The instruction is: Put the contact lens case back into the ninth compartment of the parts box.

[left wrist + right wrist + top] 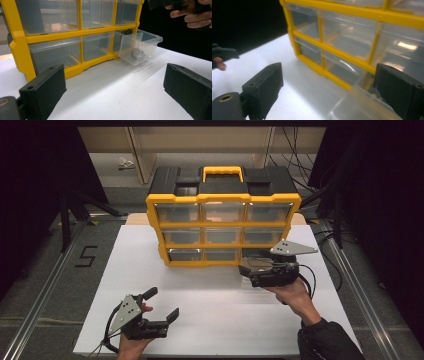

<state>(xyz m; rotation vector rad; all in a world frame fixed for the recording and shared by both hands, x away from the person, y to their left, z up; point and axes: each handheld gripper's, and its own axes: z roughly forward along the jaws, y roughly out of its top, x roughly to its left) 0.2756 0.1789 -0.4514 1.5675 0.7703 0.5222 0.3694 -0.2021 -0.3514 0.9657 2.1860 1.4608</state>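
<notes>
A yellow and black organizer (222, 197) with clear drawers stands at the middle of the white table (210, 320). Its bottom right drawer (138, 45) is pulled out, and a small round grey piece (137, 53) lies inside it. My right gripper (252, 265) hovers open over that drawer (362, 106), with the jaws wide apart and nothing clamped between them. My left gripper (162, 304) is near the table's front left, open and empty, well short of the organizer (75, 32).
The table's front edge runs just below my left hand. A black stand (65, 220) and a floor mark (86, 256) are at the left, with cables (320, 240) and rails at the right. Bare white surface lies between the two grippers.
</notes>
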